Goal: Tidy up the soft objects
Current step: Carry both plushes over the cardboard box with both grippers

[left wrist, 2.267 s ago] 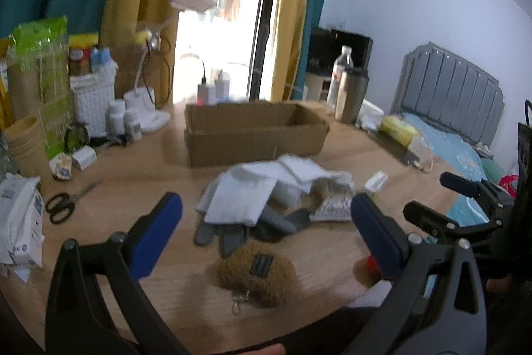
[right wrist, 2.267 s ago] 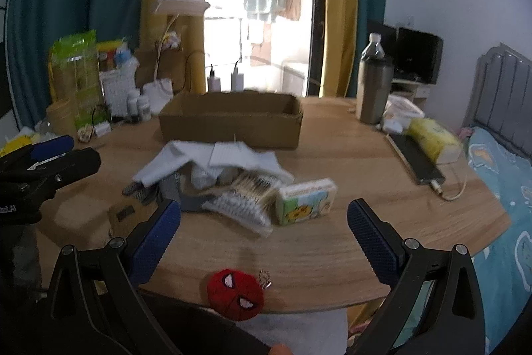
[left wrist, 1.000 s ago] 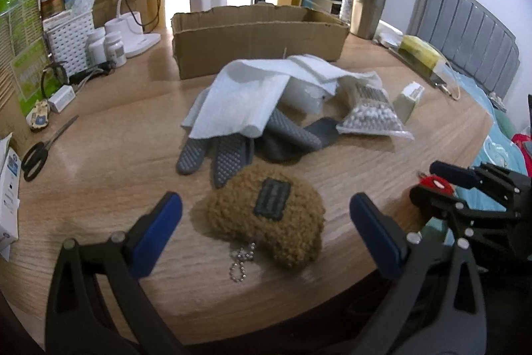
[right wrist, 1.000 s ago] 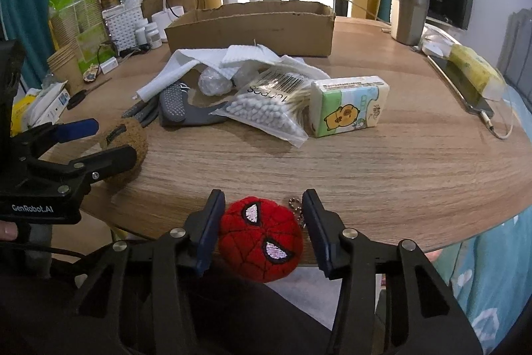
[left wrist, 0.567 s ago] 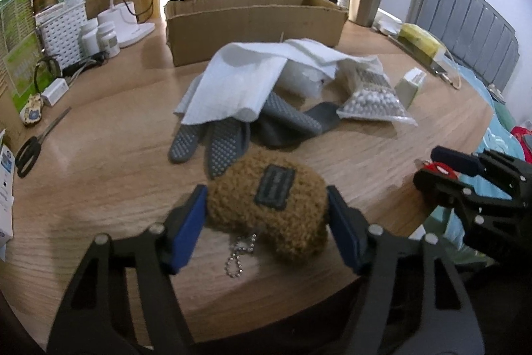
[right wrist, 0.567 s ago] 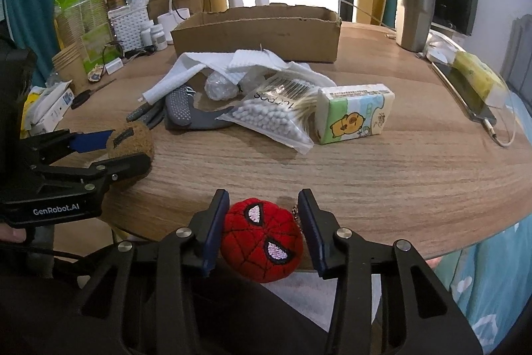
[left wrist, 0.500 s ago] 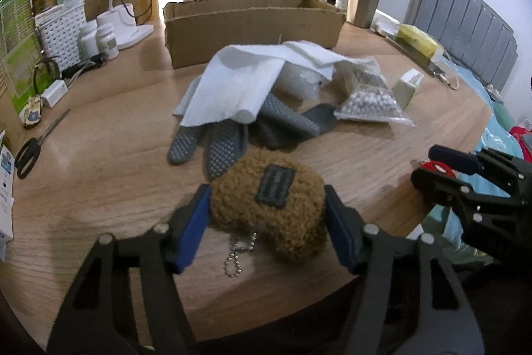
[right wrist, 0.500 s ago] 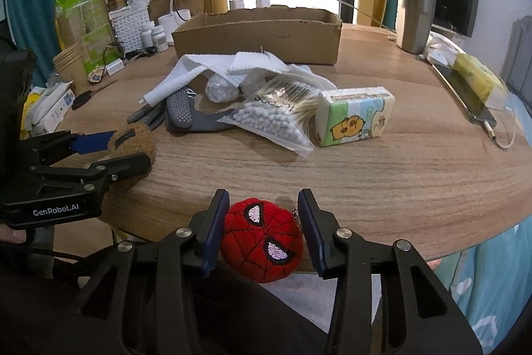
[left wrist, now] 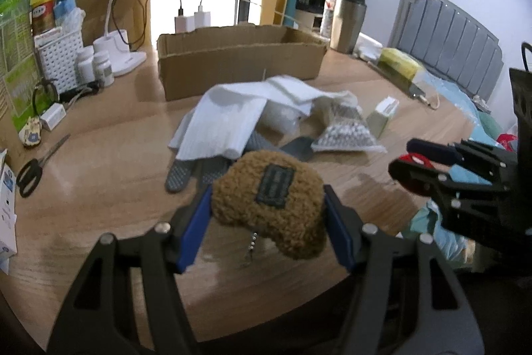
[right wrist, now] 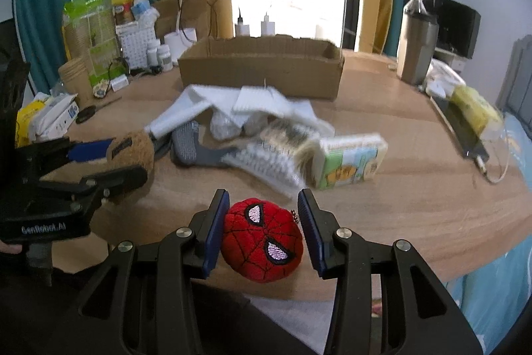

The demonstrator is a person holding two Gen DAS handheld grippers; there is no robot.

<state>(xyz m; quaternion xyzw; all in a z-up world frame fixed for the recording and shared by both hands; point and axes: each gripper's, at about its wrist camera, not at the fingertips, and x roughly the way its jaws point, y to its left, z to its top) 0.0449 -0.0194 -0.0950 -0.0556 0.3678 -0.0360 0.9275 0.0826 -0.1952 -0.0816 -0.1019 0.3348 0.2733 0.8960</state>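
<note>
1. Currently left gripper [left wrist: 267, 223] jaws pinch brown plush [left wrist: 269, 205] (keychain dangling) above the tabletop [left wrist: 99, 175] near edge.
2. Right gripper [right wrist: 262, 230] jaws clamp red spider plush [right wrist: 262, 238] over the same edge.

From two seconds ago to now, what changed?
Left gripper closed on the brown plush; right gripper closed on the red spider plush. Both plushes now look lifted off the table. The pile and cardboard box are unmoved.

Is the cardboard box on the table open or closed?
Open. The cardboard box has no lid or flaps over its top, and its inner walls show; its contents cannot be seen.
</note>
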